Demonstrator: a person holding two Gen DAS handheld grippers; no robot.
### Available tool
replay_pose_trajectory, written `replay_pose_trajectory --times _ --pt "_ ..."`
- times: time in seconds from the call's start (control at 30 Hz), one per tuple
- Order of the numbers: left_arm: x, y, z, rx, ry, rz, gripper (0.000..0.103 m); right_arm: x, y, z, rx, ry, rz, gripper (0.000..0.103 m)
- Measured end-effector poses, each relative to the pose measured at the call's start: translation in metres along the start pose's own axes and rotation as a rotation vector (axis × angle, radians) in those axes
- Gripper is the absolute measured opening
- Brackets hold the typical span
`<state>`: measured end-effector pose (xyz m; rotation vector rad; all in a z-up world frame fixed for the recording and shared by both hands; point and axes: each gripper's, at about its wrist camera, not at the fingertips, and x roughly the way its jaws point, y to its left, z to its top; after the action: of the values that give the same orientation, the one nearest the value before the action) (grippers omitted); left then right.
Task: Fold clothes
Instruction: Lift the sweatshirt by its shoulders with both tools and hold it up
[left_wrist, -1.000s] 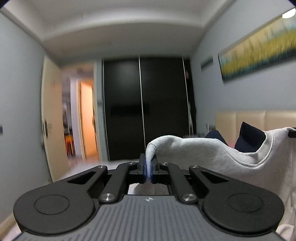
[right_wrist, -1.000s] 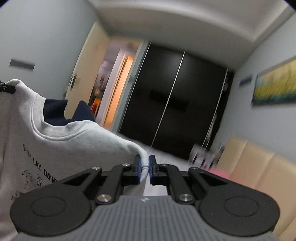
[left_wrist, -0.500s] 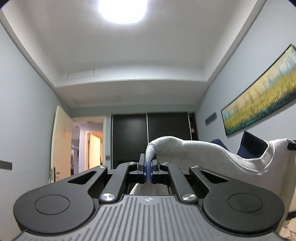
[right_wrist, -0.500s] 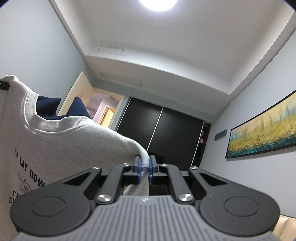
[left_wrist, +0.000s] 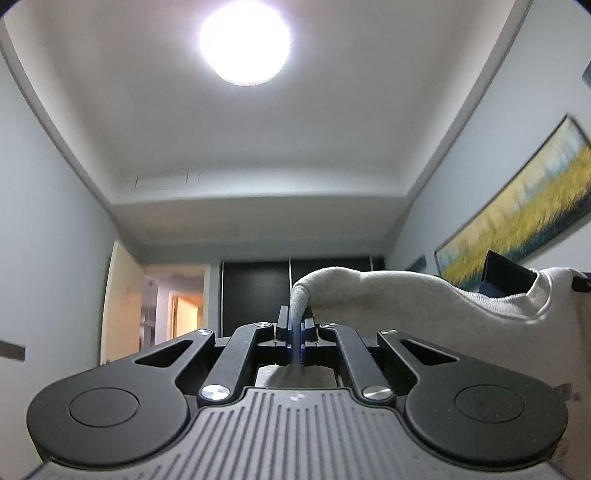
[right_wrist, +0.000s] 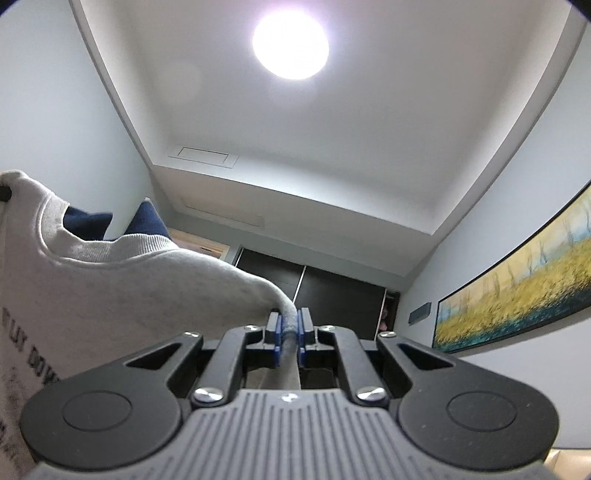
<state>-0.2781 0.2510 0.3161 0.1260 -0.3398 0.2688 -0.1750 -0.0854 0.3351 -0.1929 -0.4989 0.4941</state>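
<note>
Where frame cuts sweatshirt (right_wrist: 110, 288) — blurred print, hem unseen.

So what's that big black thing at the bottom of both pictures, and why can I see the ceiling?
Those are two pinching tools, one in each of a person's hands. Each carries a small camera that looks forward along its two fingers, so you get one picture per hand. Both tools are tilted upward, which is why the ceiling light shows. The left gripper and the right gripper are each pinched shut on a grey sweatshirt, one at each side of its neck hole, holding it up between them. No table or bed shows here. Behind are a dark wardrobe and a yellow painting.
</note>
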Motion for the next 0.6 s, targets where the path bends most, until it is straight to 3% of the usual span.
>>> replay_pose_trajectory --times 0.13,0.33,0.6 --pt "0.027 0.004 -0.043 0.045 0.18 0.025 0.003 0.023 0.011 -0.036 0.04 0.116 0.06 0.01" --pt "0.074 0.009 -0.141 0.072 0.438 0.065 0.003 0.062 0.051 -0.141 0.082 0.372 0.147 0.01" --pt "0.173 0.007 -0.239 0.123 0.635 0.112 0.003 0.16 0.097 -0.26 0.084 0.598 0.177 0.01"
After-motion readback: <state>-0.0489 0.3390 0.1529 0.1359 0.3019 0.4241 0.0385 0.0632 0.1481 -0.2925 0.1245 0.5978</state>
